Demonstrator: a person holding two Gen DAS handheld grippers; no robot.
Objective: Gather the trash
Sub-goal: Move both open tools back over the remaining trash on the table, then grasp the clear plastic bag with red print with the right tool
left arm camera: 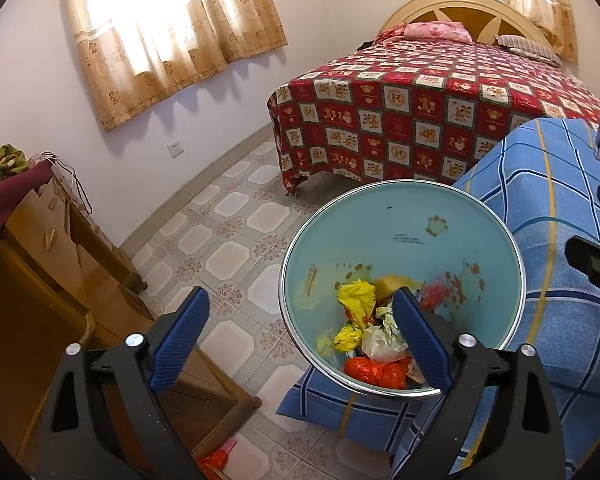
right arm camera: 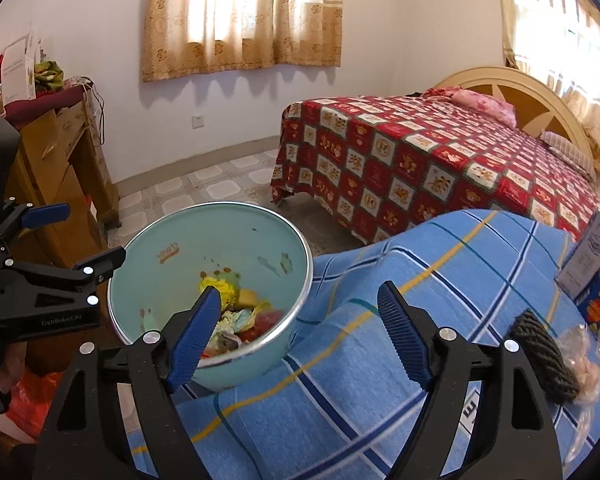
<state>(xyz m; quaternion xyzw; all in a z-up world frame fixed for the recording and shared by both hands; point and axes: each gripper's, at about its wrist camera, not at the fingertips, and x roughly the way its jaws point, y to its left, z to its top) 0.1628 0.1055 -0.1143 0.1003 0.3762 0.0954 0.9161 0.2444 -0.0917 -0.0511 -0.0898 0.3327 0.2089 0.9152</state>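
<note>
A light blue trash bin (left arm camera: 400, 216) with a metal rim stands beside the blue plaid cover (left arm camera: 548, 184). It holds crumpled yellow, orange and clear wrappers (left arm camera: 356, 300). My left gripper (left arm camera: 300, 304) is open and empty, hovering at the bin's left rim. In the right wrist view the bin (right arm camera: 220, 236) sits left of centre with the wrappers (right arm camera: 240, 312) inside. My right gripper (right arm camera: 300, 304) is open and empty above the plaid cover (right arm camera: 380, 360), next to the bin. The left gripper (right arm camera: 84, 240) also shows there, left of the bin.
A bed with a red patterned spread (right arm camera: 440, 160) stands behind. A wooden dresser (left arm camera: 40, 248) is at left. On the plaid cover lie a dark rope coil (right arm camera: 540, 356), a clear plastic wrapper (right arm camera: 584, 364) and a blue box (right arm camera: 596, 272). An orange bag (right arm camera: 32, 396) lies on the floor.
</note>
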